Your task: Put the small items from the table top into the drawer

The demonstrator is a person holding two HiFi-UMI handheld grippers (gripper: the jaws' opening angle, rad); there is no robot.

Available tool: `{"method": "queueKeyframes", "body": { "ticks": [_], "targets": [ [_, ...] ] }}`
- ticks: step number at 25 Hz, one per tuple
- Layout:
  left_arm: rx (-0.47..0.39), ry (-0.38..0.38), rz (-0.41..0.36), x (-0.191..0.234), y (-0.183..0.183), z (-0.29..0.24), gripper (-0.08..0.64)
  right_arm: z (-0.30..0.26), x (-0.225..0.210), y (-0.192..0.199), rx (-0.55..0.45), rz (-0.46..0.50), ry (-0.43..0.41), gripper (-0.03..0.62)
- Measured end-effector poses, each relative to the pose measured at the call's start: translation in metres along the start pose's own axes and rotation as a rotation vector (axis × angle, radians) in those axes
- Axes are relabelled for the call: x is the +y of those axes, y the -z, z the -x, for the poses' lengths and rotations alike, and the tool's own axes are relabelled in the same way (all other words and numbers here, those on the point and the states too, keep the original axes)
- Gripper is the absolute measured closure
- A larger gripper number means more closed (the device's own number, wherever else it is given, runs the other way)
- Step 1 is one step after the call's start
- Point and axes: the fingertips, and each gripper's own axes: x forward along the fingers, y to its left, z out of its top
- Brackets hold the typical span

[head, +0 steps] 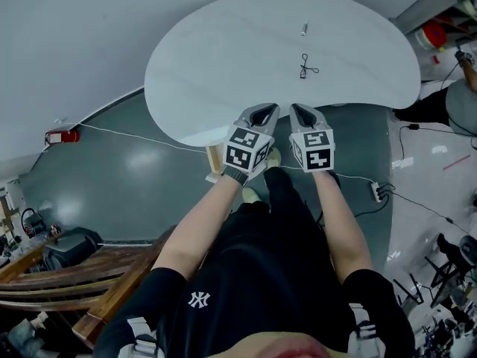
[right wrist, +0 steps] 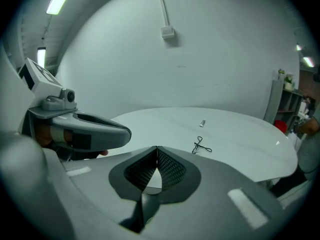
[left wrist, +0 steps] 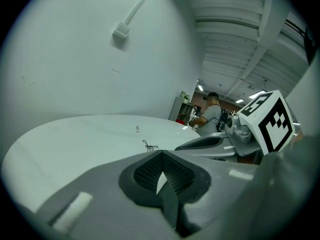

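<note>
2 items, black wire loop [head: 306,66] and small metal cylinder [head: 304,29], are lying on the table [head: 209,73]. We're holding left gripper [head: 261,114] and right gripper [head: 305,114] side by side at its near edge, both pinched together on nothing.

- Silver piece [head: 304,29] on table [head: 223,58]: was too small to identify.
- Black wiry piece [head: 306,66]: kind could not be read.
- Wooden box [head: 215,161] at the table's near edge: was mostly hidden behind left gripper [head: 262,112]; whether it was a drawer stayed unclear.
- Bystander [head: 456,95]: was cut off by the head view's right edge.
</note>
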Motion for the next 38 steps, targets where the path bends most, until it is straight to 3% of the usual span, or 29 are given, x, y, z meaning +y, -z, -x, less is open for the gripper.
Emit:
{"method": "queueKeyframes", "body": {
  "ticks": [15,27,33,38],
  "targets": [
    [0.069,0.018,0.018,0.017,0.002,-0.077,0.56,-0.065,-0.081,0.016,0.079,-0.116,0.064,0.525],
    [0.12,0.014,0.035,0.041,0.008,-0.108,0.56,-0.115,-0.113,0.038,0.172,-0.192,0.108,0.499],
    [0.132,0.004,0.043,0.05,0.012,-0.107,0.56,-0.129,-0.118,0.041,0.207,-0.197,0.125,0.505],
    [0.141,0.001,0.04,0.052,0.013,-0.109,0.56,-0.132,-0.126,0.042,0.217,-0.204,0.14,0.549]
  ]
}}
